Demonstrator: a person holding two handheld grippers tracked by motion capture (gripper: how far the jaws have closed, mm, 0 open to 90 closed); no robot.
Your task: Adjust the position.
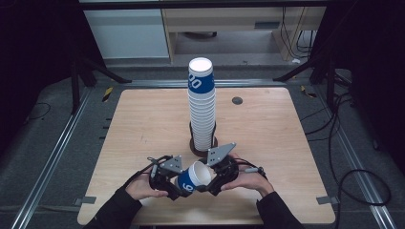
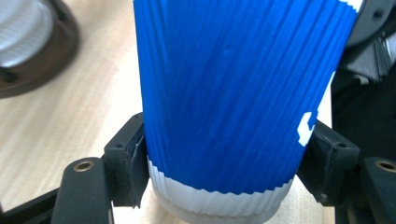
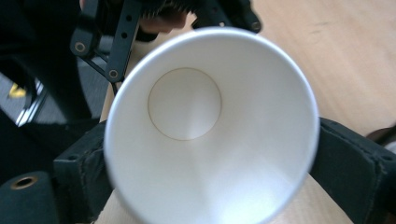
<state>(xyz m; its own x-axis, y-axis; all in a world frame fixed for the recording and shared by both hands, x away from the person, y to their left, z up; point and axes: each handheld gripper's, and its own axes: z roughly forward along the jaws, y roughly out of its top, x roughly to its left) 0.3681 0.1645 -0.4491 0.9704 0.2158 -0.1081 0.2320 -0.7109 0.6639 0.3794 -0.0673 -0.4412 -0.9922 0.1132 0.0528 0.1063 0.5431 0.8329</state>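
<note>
A blue-and-white ribbed paper cup (image 1: 192, 178) lies tilted between both grippers near the table's front edge, its white mouth turned up and to the right. My left gripper (image 1: 177, 187) is shut on its lower part; in the left gripper view its jaws press both sides of the cup (image 2: 224, 102) just above the white base band. My right gripper (image 1: 213, 179) is shut on the rim end; in the right gripper view the cup's open mouth (image 3: 210, 126) faces the camera with a pad on each side. A tall stack of like cups (image 1: 201, 105) stands behind on a dark round base (image 1: 195, 149).
The wooden table (image 1: 143, 124) has bare room left and right of the stack. A small dark disc (image 1: 237, 100) sits at its back right. Metal rails (image 1: 52, 152), black stand legs and cables (image 1: 353, 143) surround the table on the floor.
</note>
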